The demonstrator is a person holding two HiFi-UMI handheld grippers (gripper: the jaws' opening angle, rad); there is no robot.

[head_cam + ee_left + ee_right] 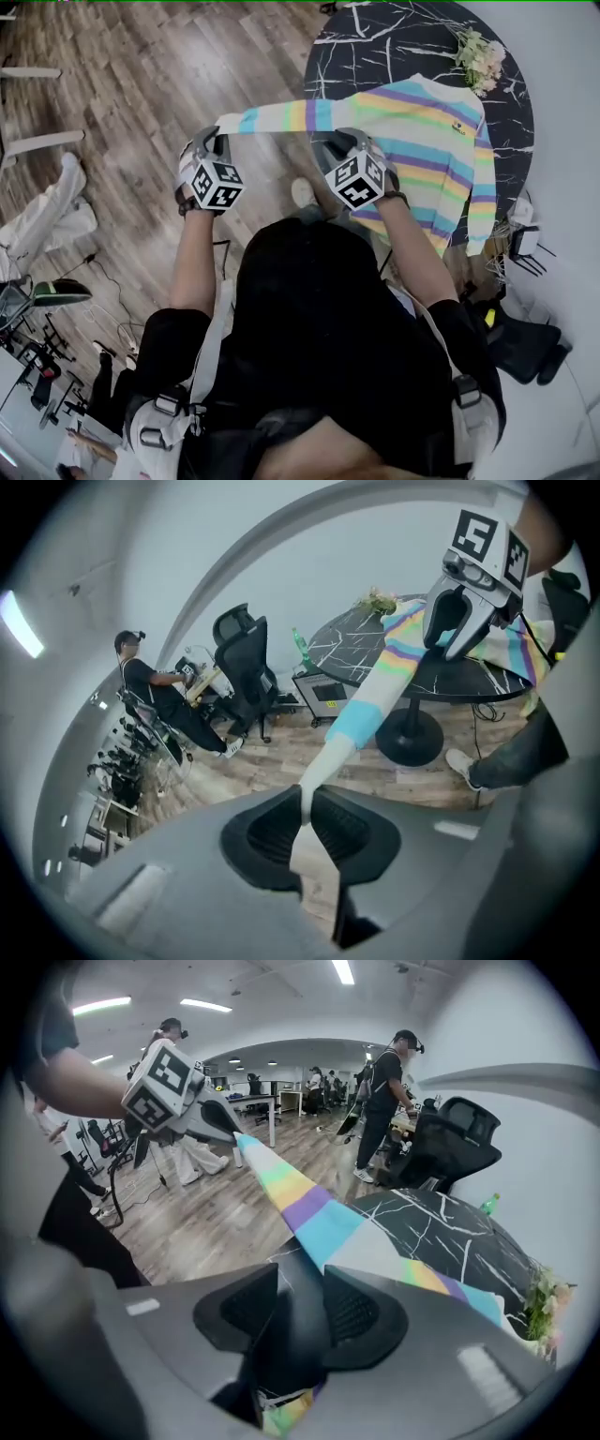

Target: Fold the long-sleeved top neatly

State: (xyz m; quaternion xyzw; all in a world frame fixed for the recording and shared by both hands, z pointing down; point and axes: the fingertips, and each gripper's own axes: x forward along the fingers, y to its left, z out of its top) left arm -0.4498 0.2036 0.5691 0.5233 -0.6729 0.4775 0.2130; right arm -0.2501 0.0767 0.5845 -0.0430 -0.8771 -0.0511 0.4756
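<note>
Tension is what needs managing in this step.

Head view: the striped long-sleeved top (431, 131) lies on the round black marbled bench (375, 47), ahead of both tools. One sleeve (291, 114) is drawn out past the bench edge. The left hand-held gripper (219, 133) is at the far end of the sleeve. The right hand-held gripper (339, 148) is on the same sleeve, closer to the shoulder.

Left gripper view: the jaws are pinched shut on the pale cuff (307, 797). The sleeve runs straight away from them, flat and untwisted. That hold looks sound and is probably best kept as it is.

Right gripper view: the jaws stand apart. Striped cloth lies loose low in the gap and the pads are not pressing on it. Beyond the tips the sleeve leads off to the other tool.

To fold cleanly, the right one would likely need to steady the cloth at the shoulder line. The left would then carry the cuff across the body, keeping the sleeve flat with its edges parallel.
</note>
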